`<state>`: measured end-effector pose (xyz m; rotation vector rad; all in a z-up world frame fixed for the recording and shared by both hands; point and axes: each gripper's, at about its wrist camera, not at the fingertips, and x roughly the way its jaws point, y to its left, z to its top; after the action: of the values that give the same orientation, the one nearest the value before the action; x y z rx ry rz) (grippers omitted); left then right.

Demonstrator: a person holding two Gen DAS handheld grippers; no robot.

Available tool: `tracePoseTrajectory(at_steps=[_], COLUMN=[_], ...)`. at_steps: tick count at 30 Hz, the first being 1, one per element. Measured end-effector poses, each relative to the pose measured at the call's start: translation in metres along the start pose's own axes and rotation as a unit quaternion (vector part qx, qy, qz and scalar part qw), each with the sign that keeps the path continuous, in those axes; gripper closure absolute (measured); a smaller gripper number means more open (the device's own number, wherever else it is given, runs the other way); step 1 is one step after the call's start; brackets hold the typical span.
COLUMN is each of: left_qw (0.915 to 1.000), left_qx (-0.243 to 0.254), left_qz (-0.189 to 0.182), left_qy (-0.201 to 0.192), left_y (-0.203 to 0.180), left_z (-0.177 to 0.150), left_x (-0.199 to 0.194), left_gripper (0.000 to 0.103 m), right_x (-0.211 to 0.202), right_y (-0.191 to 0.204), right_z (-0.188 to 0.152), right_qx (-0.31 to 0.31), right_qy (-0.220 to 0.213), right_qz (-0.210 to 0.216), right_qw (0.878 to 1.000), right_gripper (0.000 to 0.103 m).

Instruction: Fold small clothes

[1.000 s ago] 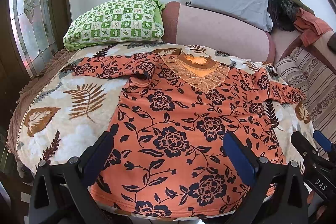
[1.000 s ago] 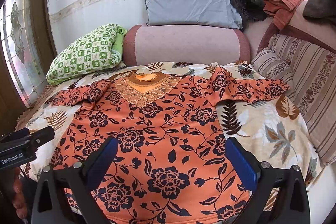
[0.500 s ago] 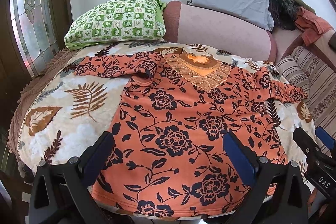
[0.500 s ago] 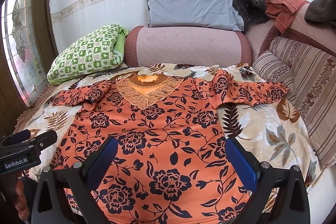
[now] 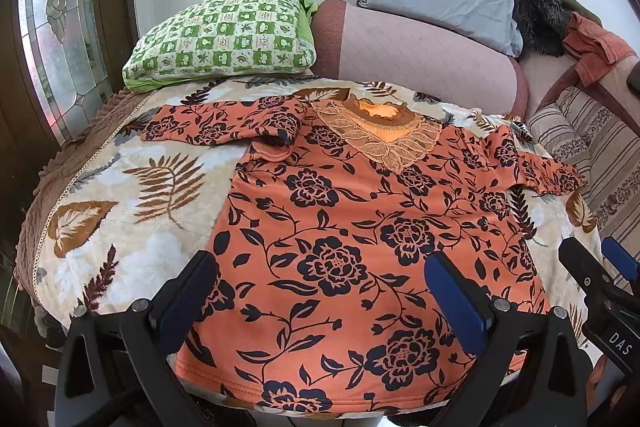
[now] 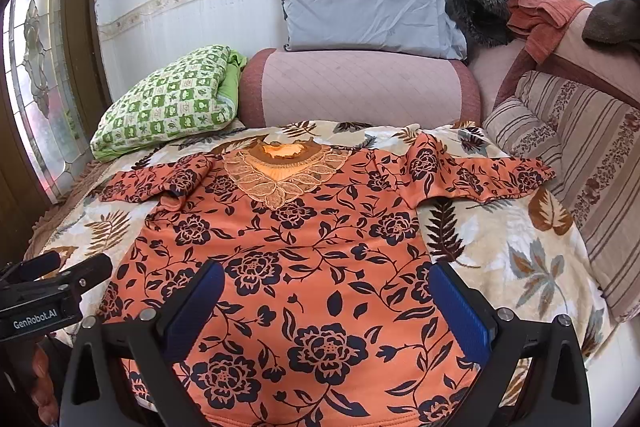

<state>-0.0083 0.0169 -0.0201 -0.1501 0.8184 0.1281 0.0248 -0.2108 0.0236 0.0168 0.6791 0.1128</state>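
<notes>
An orange top with dark flowers and a lace collar lies flat, front up, on a leaf-print blanket. Its sleeves spread to either side, the left one partly doubled over the shoulder. My left gripper hovers open above the hem, nothing between its blue pads. My right gripper is likewise open over the lower part of the top. In the left wrist view the right gripper shows at the right edge; in the right wrist view the left gripper shows at the left edge.
A green checked pillow lies at the bed's back left. A pink bolster and a grey pillow stand behind the collar. Striped cushions line the right side. A glazed door is at the left.
Both grippers have drawn back and risen a little, so the top sits slightly lower and farther in both views. The top itself has not moved.
</notes>
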Motion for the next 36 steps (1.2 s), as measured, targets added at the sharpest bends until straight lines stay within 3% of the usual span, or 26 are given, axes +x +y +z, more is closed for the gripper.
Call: tracePoseTrajectory(at_steps=[36], left_qw=[1.0], left_qx=[0.001], left_qz=[-0.001], left_qy=[0.003], left_y=[0.0006], left_z=[-0.0004], left_x=[0.0008], left_gripper=[0.0], right_x=[0.0029], right_y=[0.0018], right_z=[0.0008], right_qx=[0.0], right_qy=[0.002], right_qz=[0.003], right_qw=[1.0], right_gripper=[0.0])
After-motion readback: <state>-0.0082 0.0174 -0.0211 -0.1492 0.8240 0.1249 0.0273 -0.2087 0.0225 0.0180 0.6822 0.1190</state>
